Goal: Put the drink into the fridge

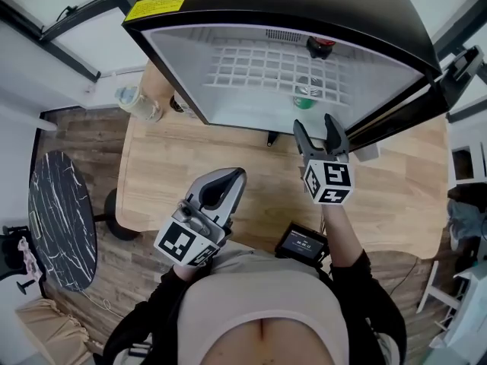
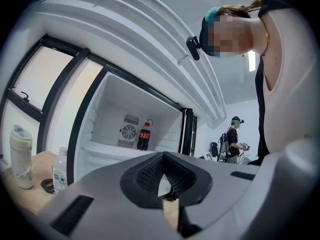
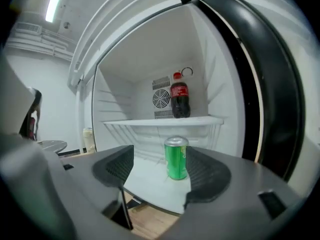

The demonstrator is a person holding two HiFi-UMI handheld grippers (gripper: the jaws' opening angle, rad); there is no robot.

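The fridge (image 1: 228, 59) stands open on the wooden table. A green drink can (image 3: 176, 158) stands upright on the fridge floor, near the front; the head view shows this can (image 1: 307, 95) under the wire shelf. A cola bottle (image 3: 180, 98) with a red cap stands on the shelf by the fan. My right gripper (image 3: 159, 176) is open and empty, just short of the can and not touching it. In the head view the right gripper (image 1: 313, 124) is at the fridge's front edge. My left gripper (image 1: 234, 177) is shut and empty, held low over the table near my body.
The fridge door (image 1: 426, 105) hangs open at the right. A water bottle (image 2: 60, 170) and a pale tumbler (image 2: 20, 156) stand left of the fridge. A black device (image 1: 302, 242) lies at the table's near edge. A dark marble round table (image 1: 61, 219) is on the left. Another person (image 2: 234, 140) stands far off.
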